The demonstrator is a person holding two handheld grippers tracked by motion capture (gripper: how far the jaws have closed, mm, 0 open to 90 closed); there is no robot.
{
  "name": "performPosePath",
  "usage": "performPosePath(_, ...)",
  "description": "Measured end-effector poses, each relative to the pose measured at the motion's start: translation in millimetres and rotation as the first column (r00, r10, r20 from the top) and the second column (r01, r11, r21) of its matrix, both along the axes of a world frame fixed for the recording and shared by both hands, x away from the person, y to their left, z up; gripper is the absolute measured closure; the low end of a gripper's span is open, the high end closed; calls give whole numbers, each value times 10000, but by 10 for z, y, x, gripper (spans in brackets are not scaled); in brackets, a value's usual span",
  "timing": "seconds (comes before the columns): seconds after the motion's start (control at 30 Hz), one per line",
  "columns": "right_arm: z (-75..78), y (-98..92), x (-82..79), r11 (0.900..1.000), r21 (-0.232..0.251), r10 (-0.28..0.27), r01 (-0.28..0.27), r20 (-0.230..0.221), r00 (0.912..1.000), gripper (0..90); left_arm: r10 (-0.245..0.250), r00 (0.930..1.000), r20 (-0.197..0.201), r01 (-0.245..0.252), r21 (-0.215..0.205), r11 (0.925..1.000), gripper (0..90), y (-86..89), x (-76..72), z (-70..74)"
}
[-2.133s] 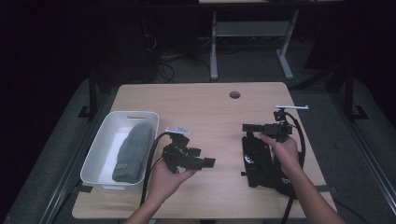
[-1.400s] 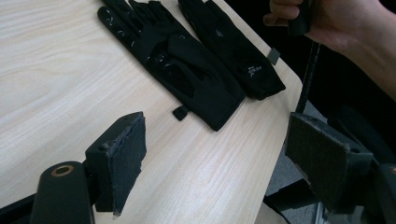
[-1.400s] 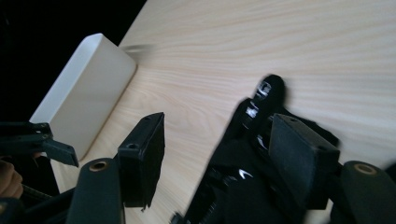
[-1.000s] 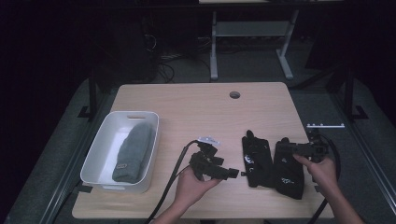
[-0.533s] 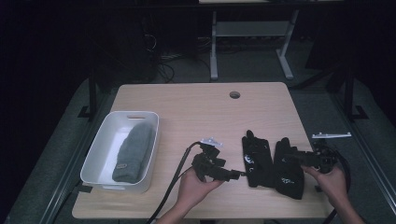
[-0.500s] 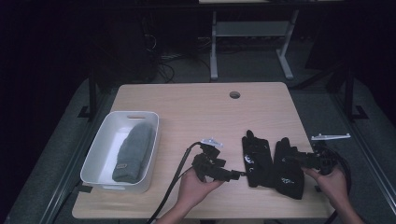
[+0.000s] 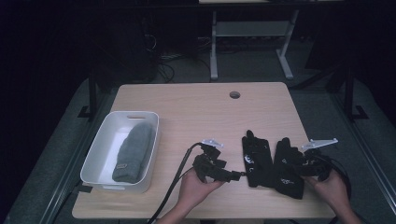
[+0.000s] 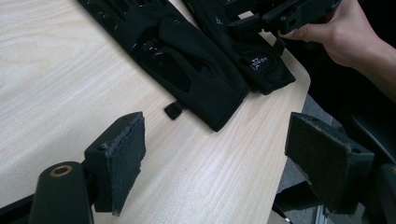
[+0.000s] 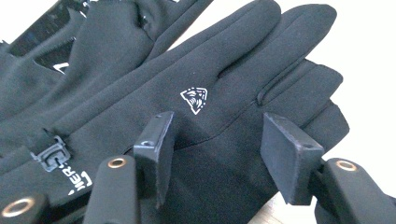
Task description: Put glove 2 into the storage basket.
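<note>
Two black gloves lie flat and side by side at the near right of the counter (image 7: 196,100), the left glove (image 7: 256,157) fingers-away, the right glove (image 7: 286,169) just beside it and nearest the right edge. And here comes the left hand-held gripper (image 7: 235,175), held low near the counter's front edge, jaws spread wide with nothing between them; in its own view the pads frame bare wood just short of the left glove's cuff, so it looks lined up to slide in on that cuff. Over on the other side, the right hand-held gripper (image 7: 302,164) sits right over the right glove (image 9: 219,93), jaws parted and straddling the fabric by the white logo, not yet pinching, probably poised to nip a fold of cloth. Both come in flat, which suits such thin, limp fabric. Far to the left waits a white bin (image 7: 100,148) with a grey knit hat (image 7: 134,151) already lying in it, well apart from the gloves, the likely place for them.
</note>
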State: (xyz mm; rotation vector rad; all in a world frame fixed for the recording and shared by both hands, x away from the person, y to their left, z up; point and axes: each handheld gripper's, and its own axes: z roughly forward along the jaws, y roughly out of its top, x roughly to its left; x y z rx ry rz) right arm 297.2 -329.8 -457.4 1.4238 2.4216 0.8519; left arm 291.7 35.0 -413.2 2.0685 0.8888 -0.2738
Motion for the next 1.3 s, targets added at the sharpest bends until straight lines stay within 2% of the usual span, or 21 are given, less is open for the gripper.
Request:
performPosePath(0.23, 3, 23, -16, 9999, 86, 75, -76, 31, 10000, 662, 24, 10000, -2, -24, 40, 10000, 203, 29, -6, 2)
performPosePath(0.27, 3, 23, -16, 9999, 86, 75, -76, 31, 10000, 662, 24, 10000, -2, -24, 40, 10000, 203, 29, -6, 2)
performPosePath(0.3, 7, 12, -15, 9999, 93, 74, -75, 25, 10000, 704, 22, 10000, -1, -22, 37, 10000, 203, 30, -5, 1)
performPosePath(0.33, 12, 4, -16, 10000, 78, 11, -12, 98, 10000, 782, 4, 10000, 2, -4, 30, 10000, 204, 31, -7, 2)
performPosePath(0.4, 16, 15, -22, 10000, -1, -9, 9, 150, 9999, 808, 19, 10000, 6, -19, 38, 10000, 204, 33, -8, 0)
performPosePath(0.5, 26, 26, -21, 10000, -81, 38, -36, 150, 9999, 833, 43, 10000, -31, -43, 33, 10000, 204, 34, -6, -5)
performPosePath(0.67, 45, -5, -39, 9999, 127, -95, 92, 233, 9997, 889, 46, 10000, 15, -46, 53, 10000, 205, 42, 0, 3)
performPosePath(0.93, 166, -34, -70, 9996, 265, 4, -13, 334, 9994, 890, 115, 9999, 109, -116, 62, 9999, 205, 82, 5, 42)
performPosePath(1.07, 280, -2, -91, 9994, 323, 140, -158, 556, 9984, 890, 111, 9999, 92, -112, 79, 9999, 205, 88, 3, 51)
performPosePath(1.1, 349, 7, -92, 9988, 397, 258, -285, 685, 9973, 890, 108, 9999, 90, -108, 21, 9999, 204, 91, 4, 55)
performPosePath(1.23, 461, 41, -104, 9983, 461, 326, -361, 753, 9966, 889, 82, 9998, 157, -81, -6, 10000, 204, 104, 9, 65)
performPosePath(1.3, 579, 100, -107, 9970, 559, 483, -530, 829, 9954, 889, 97, 9998, 175, -97, -11, 10000, 204, 114, 11, 74)
